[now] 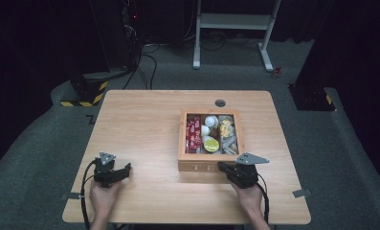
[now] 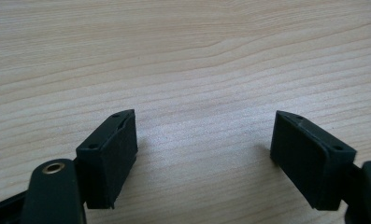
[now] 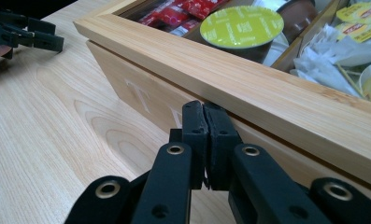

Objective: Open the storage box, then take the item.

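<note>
Right gripper (image 3: pixel 205 109): black jaws pressed together with nothing between them, tips at the seam under the lid frame of the wooden tea box (image 1: pixel 210 163), on its front face.

Risk, judged: tips wedged at the seam could slip off the smooth varnished edge, or push the whole box away across the table (image 1: pixel 144 120) instead of lifting the lid.

Left gripper (image 2: pixel 204 140): jaws spread wide, empty, low over bare tabletop, well apart from the box.

Box: pale grained wood, rectangular, apparently glazed lid. Contents: red sachets (image 1: pixel 193 132), a lime-green foil-topped capsule (image 3: pixel 241 25), yellow tea packets (image 3: pixel 366 18), crinkled white wrappers (image 3: pixel 330 58).
</note>
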`<action>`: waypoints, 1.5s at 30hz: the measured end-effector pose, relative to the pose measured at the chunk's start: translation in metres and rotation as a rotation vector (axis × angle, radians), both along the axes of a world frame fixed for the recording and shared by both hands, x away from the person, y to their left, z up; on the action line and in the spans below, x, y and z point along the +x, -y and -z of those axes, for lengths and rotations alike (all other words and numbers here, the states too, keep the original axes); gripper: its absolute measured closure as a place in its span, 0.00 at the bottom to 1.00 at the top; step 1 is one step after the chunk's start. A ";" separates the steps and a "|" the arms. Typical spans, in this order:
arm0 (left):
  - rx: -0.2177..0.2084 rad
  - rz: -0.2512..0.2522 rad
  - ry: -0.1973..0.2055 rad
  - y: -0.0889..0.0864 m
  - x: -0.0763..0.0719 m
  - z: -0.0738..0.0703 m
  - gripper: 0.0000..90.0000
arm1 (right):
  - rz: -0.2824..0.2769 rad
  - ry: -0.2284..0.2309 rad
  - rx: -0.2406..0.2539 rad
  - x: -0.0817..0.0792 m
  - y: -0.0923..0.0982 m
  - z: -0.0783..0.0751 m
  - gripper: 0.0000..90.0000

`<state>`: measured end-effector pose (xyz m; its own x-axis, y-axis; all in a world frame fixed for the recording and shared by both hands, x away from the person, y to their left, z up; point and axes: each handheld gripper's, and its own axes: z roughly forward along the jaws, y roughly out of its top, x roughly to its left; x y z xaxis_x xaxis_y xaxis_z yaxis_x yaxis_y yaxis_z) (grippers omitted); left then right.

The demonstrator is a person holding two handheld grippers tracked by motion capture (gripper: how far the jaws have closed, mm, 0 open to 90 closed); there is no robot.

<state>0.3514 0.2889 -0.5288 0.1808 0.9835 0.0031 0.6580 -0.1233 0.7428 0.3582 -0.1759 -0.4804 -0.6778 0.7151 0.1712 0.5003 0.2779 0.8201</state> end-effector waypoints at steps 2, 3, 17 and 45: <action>0.001 -0.001 0.001 0.000 0.000 0.000 0.26 | -0.002 0.007 -0.008 0.001 0.000 -0.002 0.98; 0.001 -0.001 0.001 0.000 0.000 0.000 0.26 | -0.001 0.007 -0.008 0.002 0.001 -0.002 0.98; 0.002 -0.002 0.000 0.001 0.000 0.000 0.27 | 0.013 0.041 -0.003 0.007 0.011 -0.012 0.98; 0.001 -0.004 0.001 0.001 0.000 0.000 0.26 | 0.050 0.098 0.001 0.021 0.027 -0.051 0.97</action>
